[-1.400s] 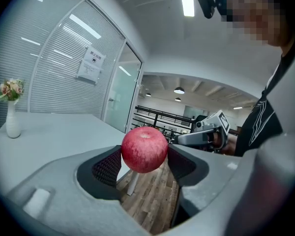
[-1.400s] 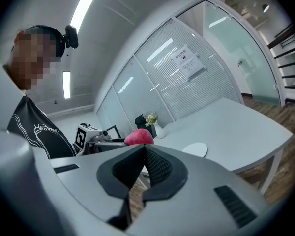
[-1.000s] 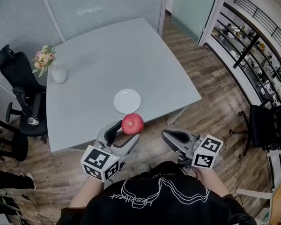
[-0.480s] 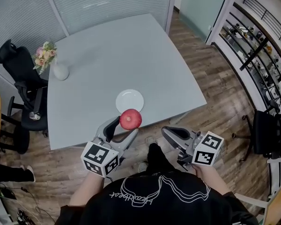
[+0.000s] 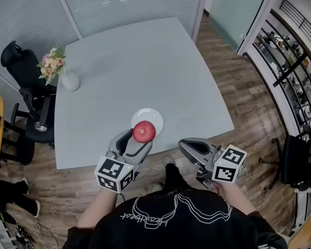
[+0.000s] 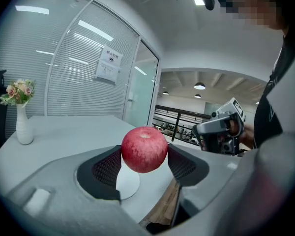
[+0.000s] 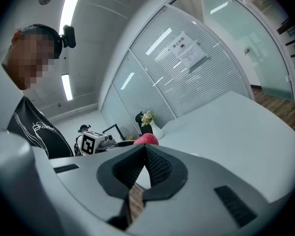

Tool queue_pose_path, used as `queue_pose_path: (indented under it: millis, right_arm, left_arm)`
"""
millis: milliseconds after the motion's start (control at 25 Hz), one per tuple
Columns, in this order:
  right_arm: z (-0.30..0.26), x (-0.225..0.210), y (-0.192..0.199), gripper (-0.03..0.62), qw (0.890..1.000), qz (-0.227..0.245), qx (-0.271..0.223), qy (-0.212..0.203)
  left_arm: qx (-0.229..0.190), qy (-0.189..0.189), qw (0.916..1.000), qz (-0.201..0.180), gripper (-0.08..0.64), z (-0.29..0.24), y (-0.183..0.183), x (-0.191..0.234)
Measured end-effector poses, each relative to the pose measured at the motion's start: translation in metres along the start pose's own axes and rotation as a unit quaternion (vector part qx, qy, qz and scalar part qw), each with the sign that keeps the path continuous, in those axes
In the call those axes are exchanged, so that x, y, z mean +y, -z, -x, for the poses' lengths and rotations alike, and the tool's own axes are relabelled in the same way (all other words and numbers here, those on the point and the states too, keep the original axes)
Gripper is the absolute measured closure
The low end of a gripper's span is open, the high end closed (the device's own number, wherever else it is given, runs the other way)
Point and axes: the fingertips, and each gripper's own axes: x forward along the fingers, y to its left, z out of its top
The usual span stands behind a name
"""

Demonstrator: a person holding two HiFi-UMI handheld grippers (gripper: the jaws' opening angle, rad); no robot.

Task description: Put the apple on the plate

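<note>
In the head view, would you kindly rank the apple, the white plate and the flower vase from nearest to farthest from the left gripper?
1. Apple: held between the jaws of the left gripper.
2. White plate: just beyond the apple, near the front edge of the table.
3. Flower vase: far off, by the table's left edge.

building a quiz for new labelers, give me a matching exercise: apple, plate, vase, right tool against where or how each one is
Things:
1 apple
2 plate
3 vase
4 right tool

States:
A shut, empty
B on the table near its front edge
C clamped in the left tool
D at the table's left corner

Pairs: 1-C, 2-B, 3-D, 4-A
</note>
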Motion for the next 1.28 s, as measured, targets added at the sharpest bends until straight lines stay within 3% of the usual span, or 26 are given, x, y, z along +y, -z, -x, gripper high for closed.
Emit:
queue_pose_path:
  millis: [280, 600, 1280]
  right_arm:
    - [-0.018, -0.027, -0.015, 0.583, 1.000, -0.004, 0.009, -0.009]
    - [-0.031, -0.057, -0.017, 0.583, 1.000, -0.016, 0.024, -0.003]
    - [-0.035, -0.092, -0.016, 0.583, 0.999, -0.038, 0.038, 0.000]
  left_arm:
    - [0.026, -0.016, 0.9986, -0.043, 0.258, -0.030, 0.010, 0.022]
    - [0.051, -0.024, 0.9980, -0.029, 0.258, -0.062, 0.031, 0.053]
    - [0.112, -0.028, 0.9921, -0.048, 0.258, -0.110, 0.099, 0.077]
